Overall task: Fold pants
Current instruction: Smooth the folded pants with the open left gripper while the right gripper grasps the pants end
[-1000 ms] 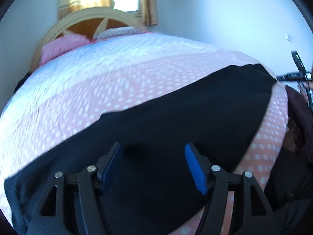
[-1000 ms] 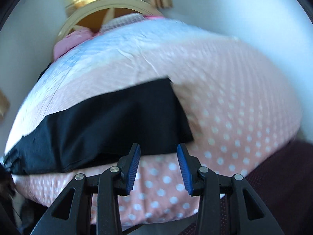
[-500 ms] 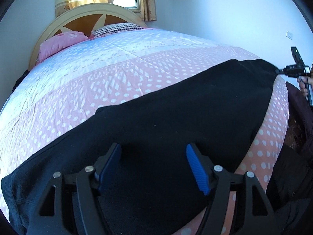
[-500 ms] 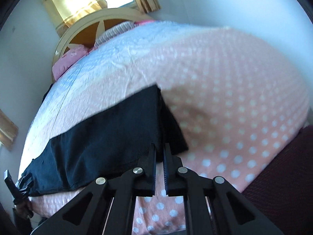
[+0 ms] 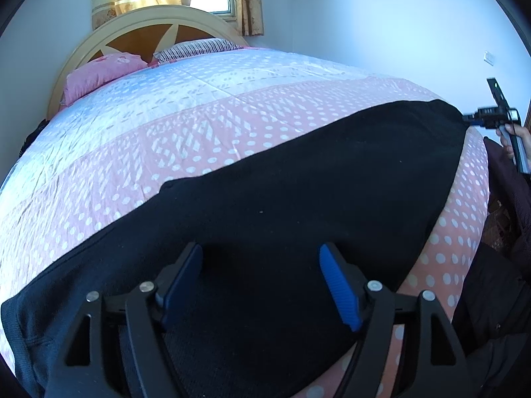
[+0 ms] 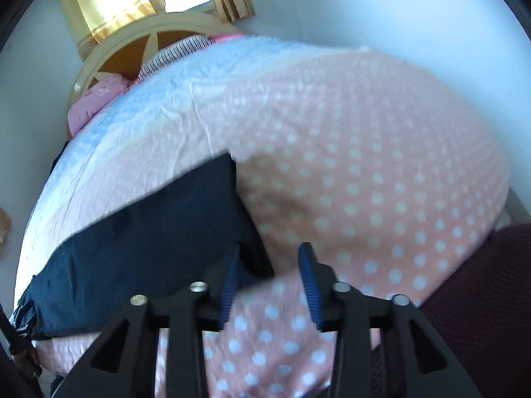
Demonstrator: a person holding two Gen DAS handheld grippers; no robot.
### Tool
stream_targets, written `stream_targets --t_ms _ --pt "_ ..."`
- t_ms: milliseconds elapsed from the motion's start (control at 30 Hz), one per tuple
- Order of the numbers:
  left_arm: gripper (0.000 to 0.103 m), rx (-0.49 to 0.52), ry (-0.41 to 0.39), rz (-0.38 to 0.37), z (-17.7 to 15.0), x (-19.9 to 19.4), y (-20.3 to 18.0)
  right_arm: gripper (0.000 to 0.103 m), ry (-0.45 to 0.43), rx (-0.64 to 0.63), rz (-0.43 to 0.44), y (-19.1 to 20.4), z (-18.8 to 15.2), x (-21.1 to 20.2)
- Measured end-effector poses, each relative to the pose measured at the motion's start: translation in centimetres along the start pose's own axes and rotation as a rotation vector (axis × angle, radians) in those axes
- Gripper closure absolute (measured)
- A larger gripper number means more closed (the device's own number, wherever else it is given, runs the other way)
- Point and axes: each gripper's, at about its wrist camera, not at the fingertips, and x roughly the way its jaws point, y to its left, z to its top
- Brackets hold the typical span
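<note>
The black pants (image 5: pixel 298 199) lie flat along the near edge of the bed (image 5: pixel 199 116), long axis running left to right. The left gripper (image 5: pixel 260 278), jaws spread, hovers over the waist end, cloth directly beneath. The right gripper (image 6: pixel 268 278), jaws spread and holding nothing, sits at the leg end's near corner, with the pants just left of it.

My left gripper (image 5: pixel 260 277) has black skeletal arms with triangular cut-outs, silver screws at the pivots, and ribbed blue pads (image 5: pixel 338 287) on the fingers. My right gripper (image 6: pixel 270 278) is built the same: black frame, silver screws, blue pads (image 6: pixel 308 283). I wear a dark maroon sleeve (image 5: pixel 517 195).
</note>
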Motion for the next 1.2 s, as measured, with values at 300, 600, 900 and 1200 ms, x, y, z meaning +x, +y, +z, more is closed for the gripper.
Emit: stream_targets --t_ms 300,600,900,1200 --pt "0.023 0.0 -0.011 0.018 -0.2 -0.2 0.1 0.064 -0.033 -0.064 0.103 4.3 4.1 2.0" --pt "0.02 -0.038 -0.039 0.063 -0.4 -1.7 1.2 0.064 0.005 -0.108 -0.148 5.7 3.7 4.2" --pt "0.019 -0.069 0.005 0.095 -2.5 -2.0 2.9 0.064 -0.066 -0.487 0.174 19.5 -3.3 -1.3" --pt "0.015 -0.065 -0.01 0.109 -3.5 -3.3 2.9 0.063 0.117 -0.797 0.164 27.4 -11.6 1.1"
